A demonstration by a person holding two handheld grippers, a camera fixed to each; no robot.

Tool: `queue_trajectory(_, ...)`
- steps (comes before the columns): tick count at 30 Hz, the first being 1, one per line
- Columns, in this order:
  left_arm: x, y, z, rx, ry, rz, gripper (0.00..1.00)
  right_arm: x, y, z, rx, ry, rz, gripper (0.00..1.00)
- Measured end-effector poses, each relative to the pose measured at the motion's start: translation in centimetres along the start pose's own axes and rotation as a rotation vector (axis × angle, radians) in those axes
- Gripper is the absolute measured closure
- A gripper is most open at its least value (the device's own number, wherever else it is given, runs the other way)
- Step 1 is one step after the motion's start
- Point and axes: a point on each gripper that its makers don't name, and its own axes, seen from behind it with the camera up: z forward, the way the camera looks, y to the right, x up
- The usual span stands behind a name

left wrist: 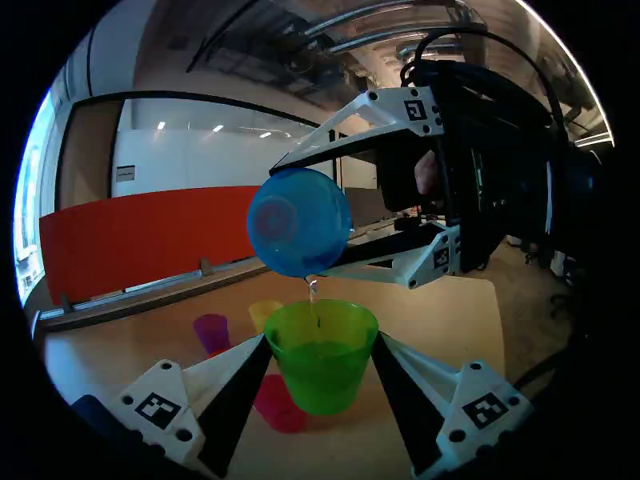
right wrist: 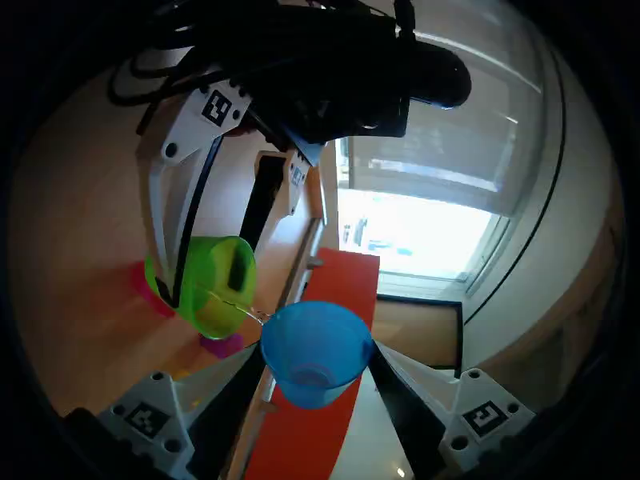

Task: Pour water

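Water (left wrist: 312, 290) trickles from the blue cup (left wrist: 298, 222) my right tool (right wrist: 317, 350) grips tilted, into the green cup (left wrist: 322, 360) my left tool (left wrist: 320, 340) clamps upright beneath to catch it.

Cups: five – blue cup (left wrist: 298, 222), green cup (left wrist: 322, 356), purple cup (left wrist: 212, 331), yellow cup (left wrist: 261, 312), pink cup (left wrist: 279, 404) (last three on table (left wrist: 448, 320)). Grippers: two – left gripper (left wrist: 320, 342), right gripper (right wrist: 318, 348). Table: one.

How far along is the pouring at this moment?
Done: both cups are gripped, and the blue cup is tipped above the green cup. In hand: a thin stream of water runs into it. Left: finishing the pour and righting the blue cup.
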Motion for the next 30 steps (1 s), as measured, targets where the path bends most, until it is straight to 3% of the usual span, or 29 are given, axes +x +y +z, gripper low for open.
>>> queue_trajectory(11,0.1,0.0,-0.2,0.003,0.004,-0.002,0.14,0.7,-0.3,-0.4,0.002,-0.002,-0.042,0.08)
queue_trajectory(30,0.3,0.3,-0.2,0.005,0.008,-0.004,0.14,1.1,0.0,-0.9,-0.009,0.000,-0.049,0.08)
